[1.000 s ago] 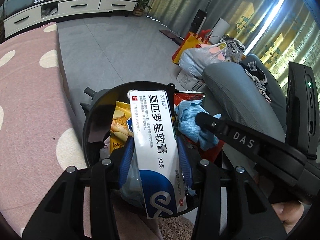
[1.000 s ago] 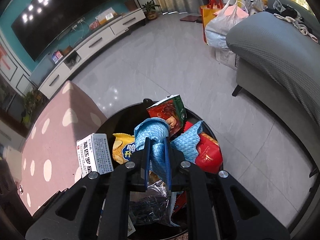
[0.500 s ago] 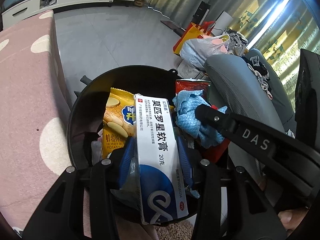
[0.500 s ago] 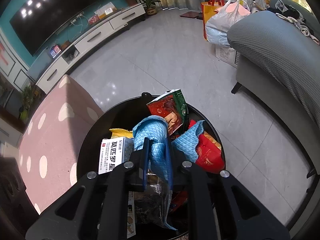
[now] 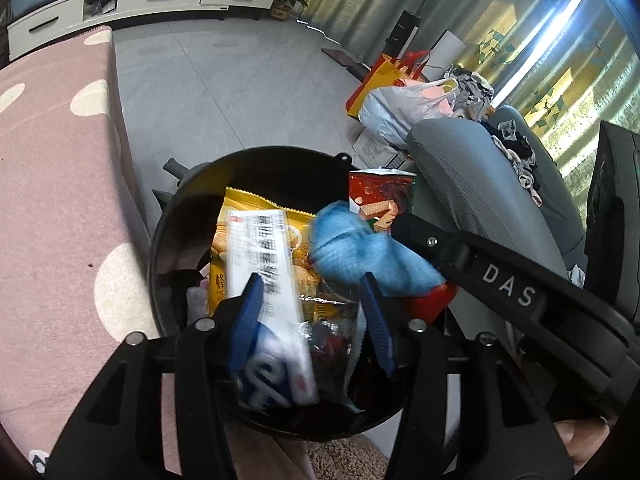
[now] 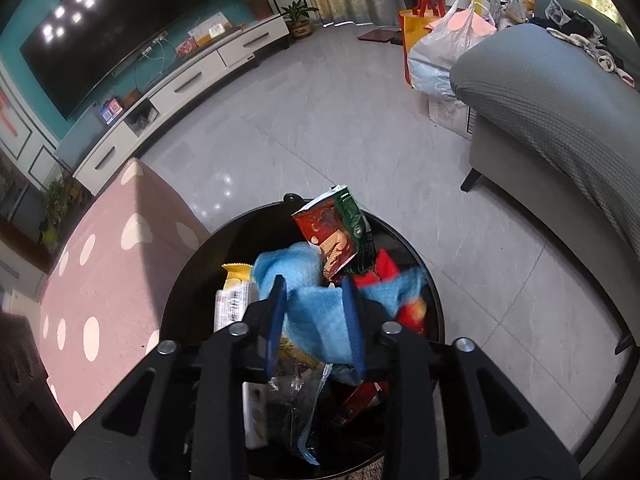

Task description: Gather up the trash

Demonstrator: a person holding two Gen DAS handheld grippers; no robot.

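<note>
1. Two hand-held grippers hang over a round black trash bin (image 6: 188, 280) standing on the grey tiled floor (image 6: 340, 120), between a pink polka-dot rug (image 5: 52, 184) and a grey sofa (image 6: 560, 92).
2. The left hand-held gripper (image 5: 310, 316) has its blue-padded fingers (image 5: 248, 320) spread apart; a white medicine box (image 5: 268, 280), blurred in the left wrist view, sits between them and appears to be dropping into the bin, touching at most one pad.
3. The right hand-held gripper (image 6: 316, 320) is also parted, a crumpled blue cloth (image 6: 316, 316) lying loosely between its fingers above the heap rather than pinched.
4. Already inside: a yellow chip bag (image 5: 244, 216), a red-and-green wafer packet (image 6: 336, 228) standing up past the rim, a red wrapper (image 6: 408, 312) and a clear plastic wrapper (image 6: 296, 404).
5. The bin looks nearly full, so the risk from here is overflow: the box or the cloth could land on the pile, slide off the slick wrappers and spill onto the floor or rug.
6. The cloth may also snag on a finger pad as the gripper lifts and be dragged back out.
7. With both tools crowded over one opening, a careless withdrawal could knock them together or tip the upright wafer packet over the edge.
</note>
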